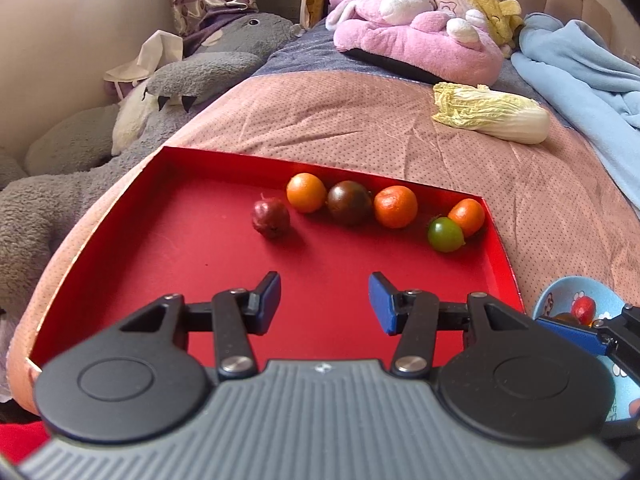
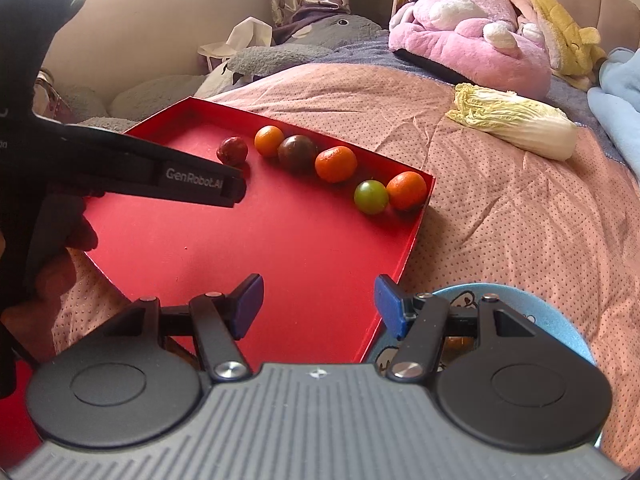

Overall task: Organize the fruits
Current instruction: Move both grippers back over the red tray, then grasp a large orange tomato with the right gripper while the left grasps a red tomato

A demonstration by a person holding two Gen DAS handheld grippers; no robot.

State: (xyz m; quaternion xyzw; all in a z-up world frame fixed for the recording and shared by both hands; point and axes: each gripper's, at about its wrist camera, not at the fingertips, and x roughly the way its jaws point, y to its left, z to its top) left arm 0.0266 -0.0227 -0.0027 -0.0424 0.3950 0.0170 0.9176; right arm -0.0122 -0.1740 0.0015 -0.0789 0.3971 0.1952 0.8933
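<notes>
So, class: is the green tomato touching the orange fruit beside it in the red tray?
Touching: in the right wrist view the green tomato presses against the orange fruit, no gap.

The tray [image 1: 160,248] is red; in it lie 3 orange fruits [image 1: 306,198], 1 green [image 1: 445,234], 1 dark brown [image 1: 349,202], 1 dark red [image 1: 271,217]; the bedspread [image 1: 340,120] is pink with dots; the bowl [image 2: 560,312] is blue with cartoon prints.

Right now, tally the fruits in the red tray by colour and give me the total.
Orange fruits: 3
Dark brown fruit: 1
Green fruit: 1
Dark red fruit: 1
Total in the red tray: 6
</notes>
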